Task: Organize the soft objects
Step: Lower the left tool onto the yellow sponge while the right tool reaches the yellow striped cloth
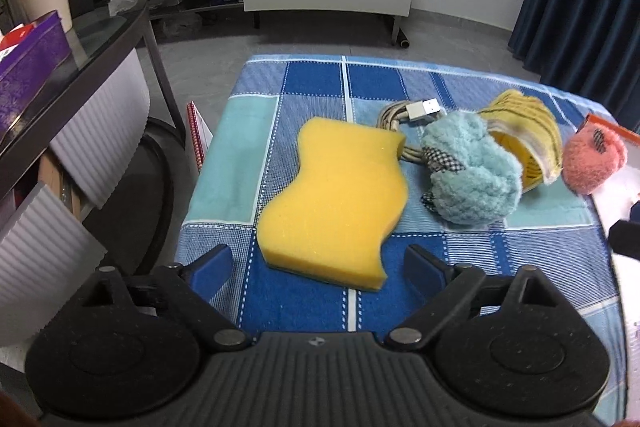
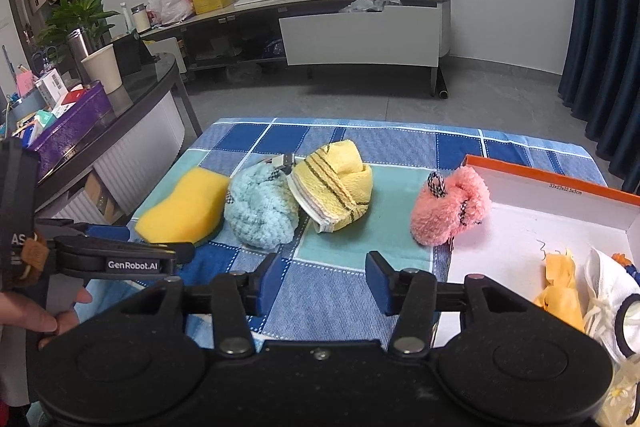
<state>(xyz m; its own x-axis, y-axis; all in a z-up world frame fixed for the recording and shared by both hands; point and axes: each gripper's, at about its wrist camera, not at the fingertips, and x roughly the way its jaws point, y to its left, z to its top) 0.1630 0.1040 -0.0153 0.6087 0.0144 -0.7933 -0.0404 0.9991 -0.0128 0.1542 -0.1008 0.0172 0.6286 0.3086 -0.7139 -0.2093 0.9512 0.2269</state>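
"GenRobot.AI" on left tool (image 2: 120, 233); box (image 2: 560, 189) "33x23x12.5x5cm".

A blue checked cloth (image 2: 400, 235) carries sponge (image 2: 184, 207), teal plush (image 2: 260, 211), yellow towel (image 2: 336, 187), pink plush (image 2: 448, 211) and box (image 2: 560, 187).

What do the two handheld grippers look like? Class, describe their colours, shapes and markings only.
Both the left gripper and the right gripper have a black ribbed body with two round discs, black linkage arms with silver pins, and blue fingers. Seen from the right wrist, the left gripper's side reads "GenRobot.AI" in white. A bare hand grips its handle.
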